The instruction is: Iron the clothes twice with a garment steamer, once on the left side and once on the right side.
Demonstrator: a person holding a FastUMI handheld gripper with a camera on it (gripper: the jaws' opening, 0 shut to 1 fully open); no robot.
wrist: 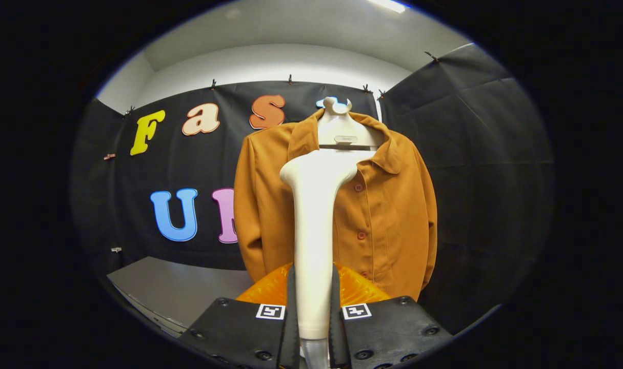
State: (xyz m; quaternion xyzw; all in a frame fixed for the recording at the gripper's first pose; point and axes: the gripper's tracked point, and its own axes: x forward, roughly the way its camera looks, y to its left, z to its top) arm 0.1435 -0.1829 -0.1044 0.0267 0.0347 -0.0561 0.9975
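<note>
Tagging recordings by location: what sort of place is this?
Probably a recording booth set up for garment steaming: black cloth walls, an orange-brown buttoned jacket on a white hanger, and a white steamer handle held in the gripper.

I see the garment steamer [315, 225], a cream-white wand with a long straight handle widening to a rounded head at the top, standing upright. My jaws are closed on its handle, one finger pressing each side. Just beyond the steamer hangs the shirt [388, 215], a rust-orange, collared, button-front garment on a white hanger [337, 125], front facing me. The steamer's head sits before the shirt's upper chest, below the collar.
</note>
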